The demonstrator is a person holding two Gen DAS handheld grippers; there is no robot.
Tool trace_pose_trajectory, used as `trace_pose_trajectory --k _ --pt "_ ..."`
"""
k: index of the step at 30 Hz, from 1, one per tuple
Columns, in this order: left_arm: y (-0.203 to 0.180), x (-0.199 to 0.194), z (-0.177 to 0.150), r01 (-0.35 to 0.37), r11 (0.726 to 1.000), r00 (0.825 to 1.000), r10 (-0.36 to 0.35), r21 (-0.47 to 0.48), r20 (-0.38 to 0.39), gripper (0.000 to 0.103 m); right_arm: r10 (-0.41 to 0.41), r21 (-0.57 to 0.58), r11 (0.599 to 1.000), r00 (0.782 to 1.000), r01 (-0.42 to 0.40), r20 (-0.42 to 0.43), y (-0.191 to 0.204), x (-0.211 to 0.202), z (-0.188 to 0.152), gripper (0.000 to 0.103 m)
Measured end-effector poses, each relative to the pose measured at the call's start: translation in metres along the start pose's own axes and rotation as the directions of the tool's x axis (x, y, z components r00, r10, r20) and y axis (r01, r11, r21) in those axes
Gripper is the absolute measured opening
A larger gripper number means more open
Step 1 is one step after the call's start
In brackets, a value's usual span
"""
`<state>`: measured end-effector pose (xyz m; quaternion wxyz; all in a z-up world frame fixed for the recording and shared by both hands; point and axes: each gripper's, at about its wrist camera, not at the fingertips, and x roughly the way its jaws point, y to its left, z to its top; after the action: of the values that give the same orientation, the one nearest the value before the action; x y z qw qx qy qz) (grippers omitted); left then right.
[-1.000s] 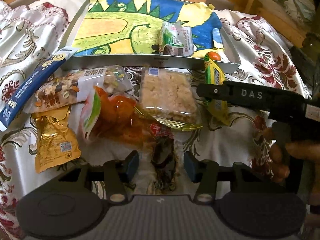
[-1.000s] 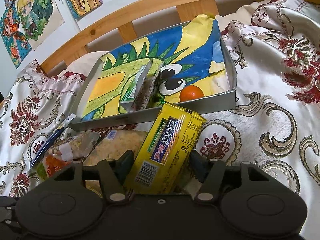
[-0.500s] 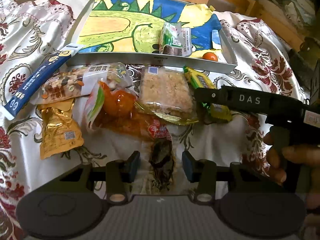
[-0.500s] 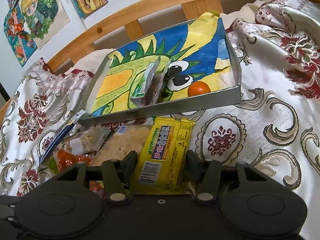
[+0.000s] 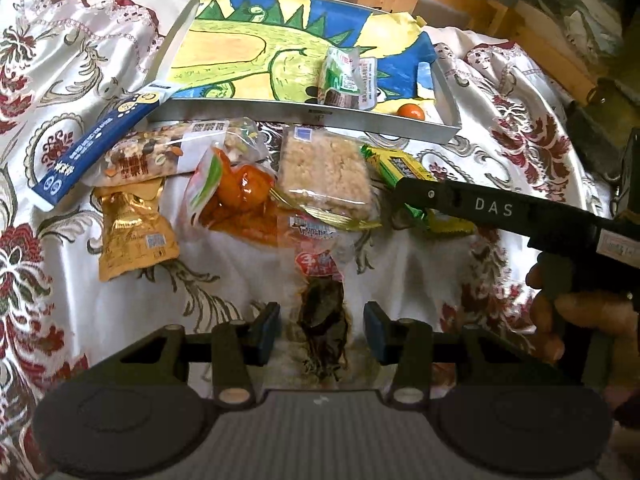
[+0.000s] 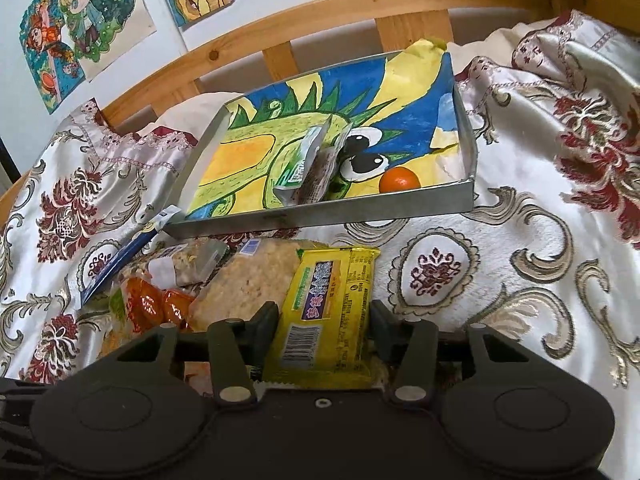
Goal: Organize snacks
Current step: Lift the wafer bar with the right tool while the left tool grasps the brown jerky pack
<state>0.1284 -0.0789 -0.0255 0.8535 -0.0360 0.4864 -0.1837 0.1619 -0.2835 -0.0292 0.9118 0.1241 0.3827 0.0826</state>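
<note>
Two grippers work above the bedspread [image 5: 400,264]: right gripper [image 6: 325,332] closing on the yellow packet [image 6: 334,312], seemingly gripped; left gripper [image 5: 322,328] stands apart astride the dark snack pouch [image 5: 322,312].

Your right hand-held gripper [image 6: 324,330] is closing its jaws around a yellow snack packet [image 6: 326,320], which is lying between the fingers with little gap showing on either side. Beyond it, a metal tray [image 6: 320,214] is sitting on the bed near the headboard edge, holding a green-and-white packet [image 6: 308,166] and a small orange [image 6: 399,180] at its near right corner.
</note>
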Motion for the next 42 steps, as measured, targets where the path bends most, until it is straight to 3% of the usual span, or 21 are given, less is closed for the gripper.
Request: trace_pose_trajectory --k 8,14,19,21,25,27,31,42 --pt "-0.008 -0.016 -0.008 0.015 1.0 0.999 -0.014 0.023 -0.03 0.049 -0.006 0.002 1.0 1.0 0.006 0.028 -0.003 -0.019 0.001 0.045" --pt "-0.01 -0.018 -0.008 0.016 0.999 0.999 -0.015 0.028 -0.029 0.049 -0.024 -0.027 0.999 0.999 0.023 -0.026 -0.002 -0.011 -0.003 0.044" --pt "-0.004 -0.016 -0.007 0.014 1.0 1.0 -0.013 0.006 -0.027 0.049 -0.01 -0.017 1.0 0.999 0.009 -0.05 -0.004 -0.004 -0.006 0.05" --pt "-0.002 -0.017 -0.006 0.013 1.0 1.0 -0.013 -0.001 -0.021 0.049 0.003 -0.027 1.0 0.999 -0.004 -0.053 -0.002 -0.003 -0.007 0.06" --pt "-0.001 -0.021 -0.004 0.009 1.0 1.0 -0.009 -0.004 -0.001 0.049 -0.013 -0.1 0.995 0.998 0.007 -0.061 0.008 0.0 -0.009 0.062" --pt "-0.001 -0.023 -0.002 0.009 1.0 1.0 -0.009 -0.008 0.01 0.049 -0.059 -0.167 0.985 0.996 0.046 -0.068 0.015 0.003 -0.011 0.053" --pt "-0.001 -0.026 0.0 0.01 1.0 1.0 -0.009 -0.008 0.027 0.049 -0.104 -0.252 0.964 0.993 0.088 -0.05 0.023 0.004 -0.016 0.052" --pt "-0.006 -0.033 0.005 0.015 1.0 0.997 -0.014 -0.004 0.075 0.049 -0.163 -0.394 0.902 0.984 0.177 0.068 0.037 -0.012 -0.018 0.048"
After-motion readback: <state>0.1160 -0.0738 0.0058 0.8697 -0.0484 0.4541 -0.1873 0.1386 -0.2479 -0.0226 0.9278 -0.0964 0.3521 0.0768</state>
